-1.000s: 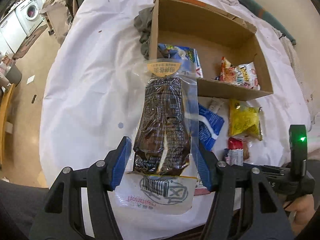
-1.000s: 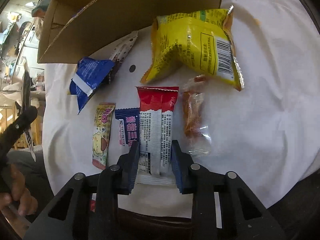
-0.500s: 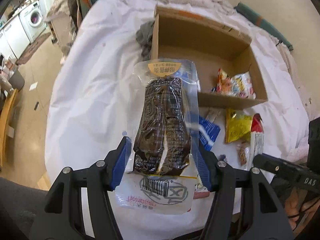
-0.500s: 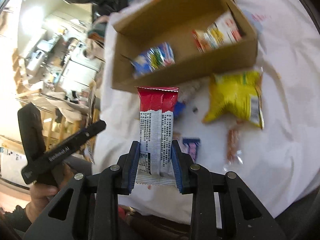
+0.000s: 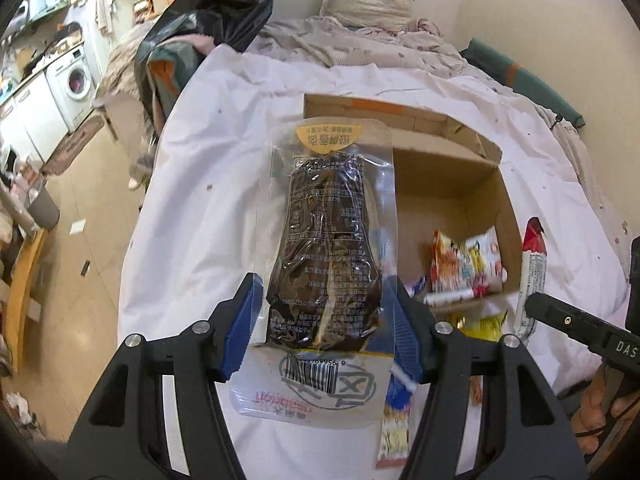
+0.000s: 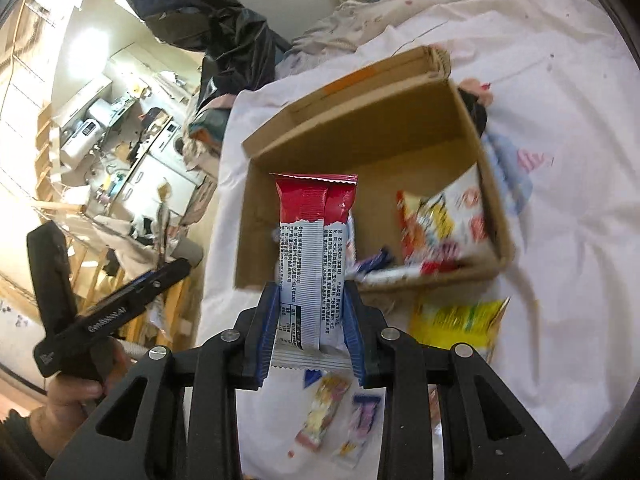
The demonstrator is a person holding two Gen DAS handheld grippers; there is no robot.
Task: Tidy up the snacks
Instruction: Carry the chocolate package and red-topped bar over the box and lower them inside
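Observation:
My left gripper (image 5: 322, 312) is shut on a clear packet of dark brown snack (image 5: 326, 256) and holds it up in the air in front of the open cardboard box (image 5: 486, 184). My right gripper (image 6: 312, 312) is shut on a red and white snack bar (image 6: 314, 248) and holds it upright over the near wall of the box (image 6: 360, 128). That bar also shows at the right of the left wrist view (image 5: 532, 276). An orange and white packet (image 6: 438, 224) lies inside the box.
A yellow packet (image 6: 456, 320) and several small snacks (image 6: 324, 412) lie on the white sheet (image 6: 560, 240) in front of the box. A black bag (image 5: 224, 4) and crumpled bedding (image 5: 360, 32) are behind. The bed edge drops to the floor at left.
Both grippers rose with their packets. The right gripper lifted the red and white bar off the sheet and carried it toward the box. The left view tilted up toward the room.

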